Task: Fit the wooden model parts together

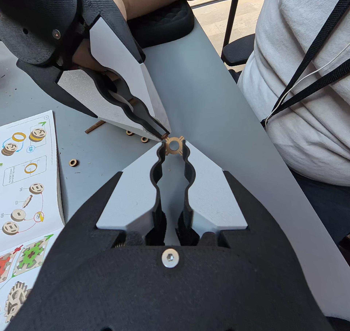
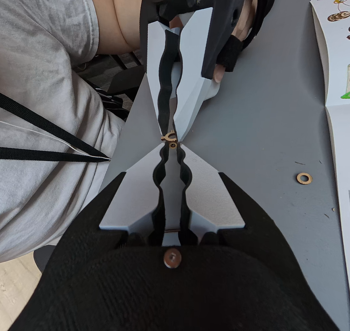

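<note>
Left gripper [image 1: 173, 146] clamped on notched wooden ring [image 1: 174, 145], right gripper [image 2: 172, 145] pinching small wooden ring [image 2: 172, 145] against its rim, table edge [image 1: 246, 102] near, bare tabletop beyond.

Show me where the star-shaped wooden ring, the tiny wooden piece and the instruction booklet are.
Star-shaped wooden ring [image 1: 174, 145]: left wrist view, on its rim.
Tiny wooden piece [image 2: 172, 145]: right wrist view, on its round face.
Instruction booklet [image 1: 28, 170]: left wrist view, on the open page.

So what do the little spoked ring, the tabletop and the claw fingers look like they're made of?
Spoked ring: thin light plywood, it seems; its edges are brown as if scorched.
Tabletop: smooth matte grey, likely laminate or painted board.
Left claw fingers: pale grey matte plastic, faintly grainy, maybe printed, with black wavy liners.
</note>
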